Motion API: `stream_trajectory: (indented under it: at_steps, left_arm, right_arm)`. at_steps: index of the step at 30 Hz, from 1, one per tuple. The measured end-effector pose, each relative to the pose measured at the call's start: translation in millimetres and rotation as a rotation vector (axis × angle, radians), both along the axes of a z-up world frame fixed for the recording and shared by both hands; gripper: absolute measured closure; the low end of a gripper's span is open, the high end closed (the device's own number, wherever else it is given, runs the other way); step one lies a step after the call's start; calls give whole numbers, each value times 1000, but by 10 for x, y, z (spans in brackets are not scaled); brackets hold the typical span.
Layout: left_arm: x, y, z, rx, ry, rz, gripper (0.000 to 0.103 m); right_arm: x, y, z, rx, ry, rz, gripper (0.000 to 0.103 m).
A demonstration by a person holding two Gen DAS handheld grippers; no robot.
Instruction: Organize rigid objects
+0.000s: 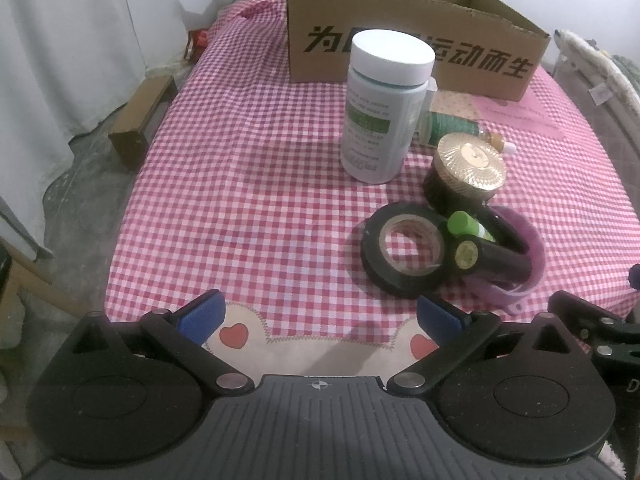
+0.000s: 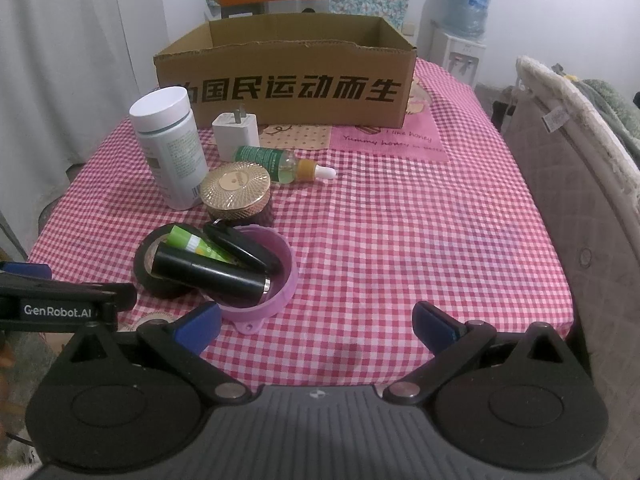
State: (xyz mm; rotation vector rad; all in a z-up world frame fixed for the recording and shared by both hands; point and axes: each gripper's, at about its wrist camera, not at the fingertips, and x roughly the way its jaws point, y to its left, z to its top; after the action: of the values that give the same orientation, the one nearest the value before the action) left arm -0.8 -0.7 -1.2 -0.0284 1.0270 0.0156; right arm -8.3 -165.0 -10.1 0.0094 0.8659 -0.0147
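An open cardboard box [image 1: 416, 56] [image 2: 284, 88] stands at the far side of the checked table. In front of it are a tall white bottle [image 1: 382, 108] [image 2: 170, 148], a white charger [image 2: 236, 132], a green dropper bottle [image 2: 280, 162] lying flat, and a gold-lidded jar [image 1: 468, 172] [image 2: 236, 194]. A black tape roll [image 1: 400, 256] [image 2: 150, 270] touches a pink bowl [image 1: 528, 248] [image 2: 280, 280] holding a black tube [image 2: 212, 274], a green tube [image 2: 196, 244] and a black clip. My left gripper [image 1: 320, 316] and right gripper [image 2: 316, 322] are open and hold nothing, both near the front edge.
The red checked tablecloth [image 2: 400, 240] has free room on the right and at the left front. A padded chair back [image 2: 580, 184] stands beside the table's right edge. A small brown box [image 1: 140, 120] lies on the floor to the left. A water dispenser [image 2: 464, 32] stands behind.
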Motion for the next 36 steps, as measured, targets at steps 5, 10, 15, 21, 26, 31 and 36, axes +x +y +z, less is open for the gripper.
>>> stream_trajectory:
  at_steps: [5,10,15,21,26,31,36]
  left_arm:
    - [0,9,-8,2,0,0,0]
    - [5,13,-13,5,2,-2,0]
    - [12,4,-16,9,3,-4,0]
    - [34,-38,16,17,-15,-17,0]
    - [68,-152,119,21,-80,-71,0]
    - [70,-252,209,8,-144,-142,0]
    - [75,-239,206,-65,-143,-171,0]
  right_arm:
    - [4,4,-3,2,1,0,0]
    - [11,2,-2,3,-1,1,0]
    - [11,-8,-3,8,-3,1,0]
    - [-28,-160,91,34,-57,-15,0]
    - [-211,-593,453,16,-222,-45,0]
    - [-377,-1013,905,-124,-353,-46,0]
    - [-331,-1160,1032,-80,-375,15,0]
